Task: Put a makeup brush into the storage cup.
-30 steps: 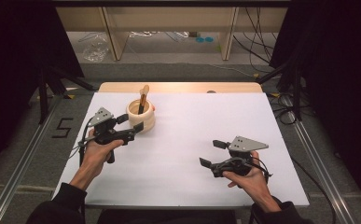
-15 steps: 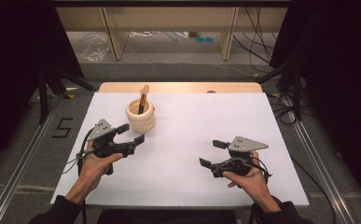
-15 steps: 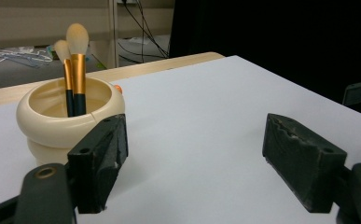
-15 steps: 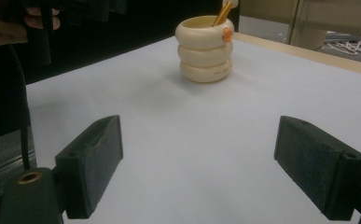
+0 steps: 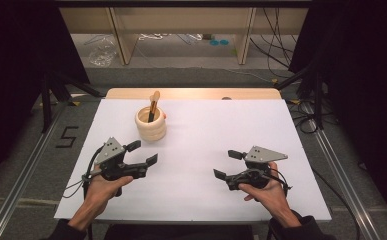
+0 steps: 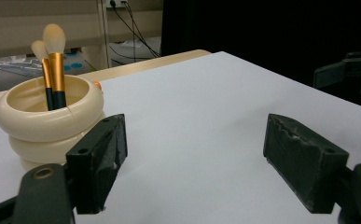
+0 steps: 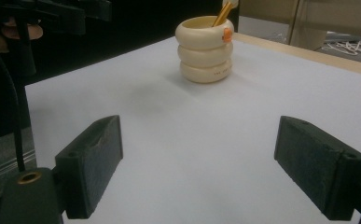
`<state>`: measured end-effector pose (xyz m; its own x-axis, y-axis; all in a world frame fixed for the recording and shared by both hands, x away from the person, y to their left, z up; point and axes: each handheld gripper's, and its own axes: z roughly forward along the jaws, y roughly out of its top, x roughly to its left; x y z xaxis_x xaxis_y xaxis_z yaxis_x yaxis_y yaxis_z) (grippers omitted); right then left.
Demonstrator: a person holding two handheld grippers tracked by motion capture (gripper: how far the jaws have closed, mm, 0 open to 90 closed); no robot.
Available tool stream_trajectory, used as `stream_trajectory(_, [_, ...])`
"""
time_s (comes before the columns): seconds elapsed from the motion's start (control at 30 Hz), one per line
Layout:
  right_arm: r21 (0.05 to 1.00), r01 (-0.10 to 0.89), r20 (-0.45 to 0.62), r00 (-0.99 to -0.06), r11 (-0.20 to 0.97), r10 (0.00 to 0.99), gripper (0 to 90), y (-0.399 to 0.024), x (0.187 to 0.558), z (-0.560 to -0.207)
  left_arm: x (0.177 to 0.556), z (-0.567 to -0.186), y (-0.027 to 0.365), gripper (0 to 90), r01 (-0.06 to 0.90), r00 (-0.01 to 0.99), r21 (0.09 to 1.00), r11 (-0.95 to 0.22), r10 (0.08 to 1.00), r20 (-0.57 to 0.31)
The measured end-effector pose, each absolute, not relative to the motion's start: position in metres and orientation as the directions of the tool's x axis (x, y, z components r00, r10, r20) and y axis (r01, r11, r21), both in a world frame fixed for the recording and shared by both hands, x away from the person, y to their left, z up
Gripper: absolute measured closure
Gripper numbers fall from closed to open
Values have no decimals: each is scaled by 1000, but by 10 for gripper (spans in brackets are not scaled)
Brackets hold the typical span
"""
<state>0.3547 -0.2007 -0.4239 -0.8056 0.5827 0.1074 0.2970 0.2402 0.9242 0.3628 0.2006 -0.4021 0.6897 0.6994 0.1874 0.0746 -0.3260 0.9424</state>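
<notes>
- Table [image 5: 281, 130]: a white rectangular sheet covers the top; a strip of bare wood shows along the far edge.
- Cream holder [image 5: 151, 125]: a ribbed cup shaped like stacked rings, standing upright on the white sheet near the far edge, toward the far-left corner. A small orange mark sits on its outer wall below the rim.
- Brushes [image 6: 53, 56]: two brushes with pale bristle heads, gold ferrules and dark handles stand inside the cream holder, bristles up, leaning against its rim.
- Left gripper [image 5: 142, 154]: held in the person's left hand [image 5: 101, 192] over the left half of the table, nearer the front edge than the cream holder. Its jaws are spread wide with nothing between them. In the left gripper view one jaw sits just in front of the cream holder; contact cannot be told there, while the high view shows them apart.
- Right gripper [image 5: 225, 165]: held in the person's right hand [image 5: 268, 192] over the right half, toward the front edge and well apart from the cream holder. Its jaws are likewise wide apart and grasp nothing; bare white sheet lies between them.
</notes>
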Motion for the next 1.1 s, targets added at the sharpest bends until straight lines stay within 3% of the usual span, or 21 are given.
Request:
stream_trajectory(0.4, [923,299,110,-807,242,580,164,-200,354,-424,345,-416,194,213,73,701,938,-340,687,194])
stream_trajectory(0.47, [924,295,106,-807,242,581,163,-201,354,-424,333,-421,186,213,197,697,954,-224,717,24])
stream_trajectory(0.5, [924,295,106,-806,241,582,164,-201,354,-424,337,-419,191,213,130,715,946,-297,689,118])
stream_trajectory(0.53, [925,295,106,-806,240,582,164,-201,354,-424,330,-422,185,214,208,696,955,-214,718,9])
stream_trajectory(0.57, [926,295,107,-806,238,582,164,-200,354,-424,329,-423,185,214,200,697,954,-224,716,22])
stream_trajectory(0.6, [925,297,108,-806,238,582,164,-200,354,-424,337,-420,192,214,79,705,937,-340,684,188])
stream_trajectory(0.67, [922,303,114,-807,241,579,164,-200,354,-424,326,-427,184,214,218,694,951,-219,720,7])
stream_trajectory(0.73, [927,293,107,-806,236,582,164,-199,354,-425,327,-429,184,214,200,700,948,-248,713,39])
stream_trajectory(1.03, [927,297,118,-811,230,573,164,-199,354,-425,326,-430,187,217,212,681,949,-233,731,27])
stream_trajectory(1.1, [927,296,116,-811,231,574,164,-199,354,-425,331,-428,191,217,151,702,946,-287,705,102])
